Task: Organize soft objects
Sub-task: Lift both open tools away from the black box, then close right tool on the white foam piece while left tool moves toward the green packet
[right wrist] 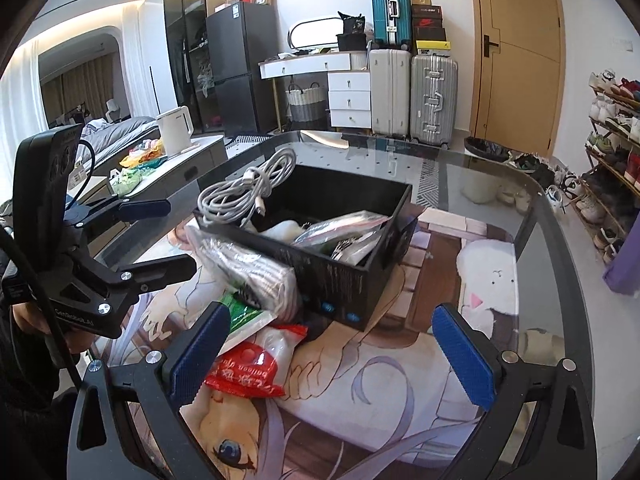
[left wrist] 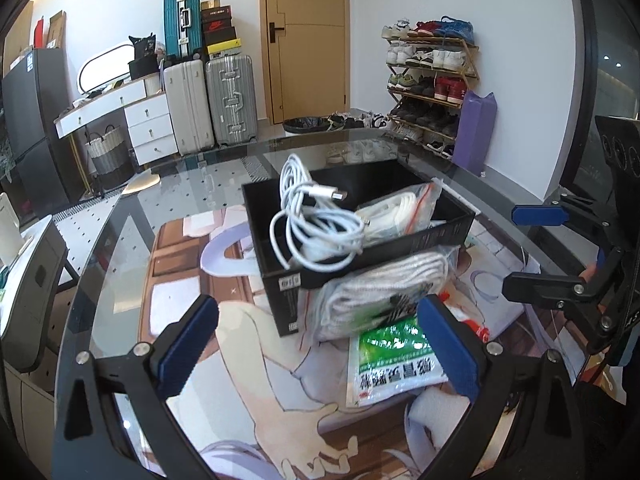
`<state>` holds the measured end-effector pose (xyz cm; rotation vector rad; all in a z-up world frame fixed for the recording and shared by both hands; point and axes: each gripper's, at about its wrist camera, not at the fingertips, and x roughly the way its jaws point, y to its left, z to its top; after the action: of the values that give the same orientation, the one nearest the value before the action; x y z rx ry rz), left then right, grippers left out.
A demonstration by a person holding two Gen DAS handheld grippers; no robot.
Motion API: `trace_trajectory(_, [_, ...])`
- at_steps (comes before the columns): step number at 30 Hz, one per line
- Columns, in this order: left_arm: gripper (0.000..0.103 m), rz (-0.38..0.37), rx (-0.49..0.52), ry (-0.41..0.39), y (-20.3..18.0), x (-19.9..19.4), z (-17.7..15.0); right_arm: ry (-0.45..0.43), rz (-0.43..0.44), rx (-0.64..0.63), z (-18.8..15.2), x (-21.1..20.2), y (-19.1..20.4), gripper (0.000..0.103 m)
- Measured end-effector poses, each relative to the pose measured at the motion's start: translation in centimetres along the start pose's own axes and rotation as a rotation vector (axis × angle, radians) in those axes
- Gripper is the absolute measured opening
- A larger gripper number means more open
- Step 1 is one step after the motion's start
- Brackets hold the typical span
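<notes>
While the black rectangular box (left wrist: 400, 236) holds white cables (left wrist: 316, 220), three bags (right wrist: 256, 272) remain on the counter (right wrist: 520, 216); both tools, left tool (left wrist: 320, 344) and right tool (right wrist: 336, 356), gape empty.

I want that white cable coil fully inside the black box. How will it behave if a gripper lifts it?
The white cable coil looks floppy: its loops droop unevenly over the black box wall. It seems loosely bundled, so strands would probably sag or spread from a pinch. Likely light, though a loop may snag the rim.

Glossy glass table (left wrist: 120, 216); matt black box (left wrist: 420, 246); crinkly plastic bags (right wrist: 248, 264).
</notes>
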<state>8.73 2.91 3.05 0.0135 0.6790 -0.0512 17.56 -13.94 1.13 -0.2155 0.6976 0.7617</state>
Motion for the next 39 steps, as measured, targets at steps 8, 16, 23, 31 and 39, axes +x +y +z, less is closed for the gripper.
trace_trajectory(8, [0.1,-0.005,-0.018,0.022,0.1,-0.1,-1.1,0.032,0.016,-0.013,-1.6,0.0,1.4,0.102])
trace_trajectory(16, [0.1,0.006,0.0,0.02,-0.4,-0.8,-1.6,0.053,0.044,-0.024,-3.4,-0.2,3.0,0.102])
trace_trajectory(23, [0.1,0.012,-0.004,0.006,-0.2,-1.3,-1.4,0.058,0.081,-0.04,-4.3,-0.3,5.0,0.102])
trace_trajectory(31, [0.1,0.021,-0.013,0.006,-0.1,-1.4,-1.6,0.071,0.12,-0.024,-5.8,0.4,6.7,0.102])
trace_trajectory(39, [0.1,0.024,-0.019,0.006,0.3,-1.4,-1.7,0.103,0.156,-0.04,-6.6,1.2,7.3,0.102])
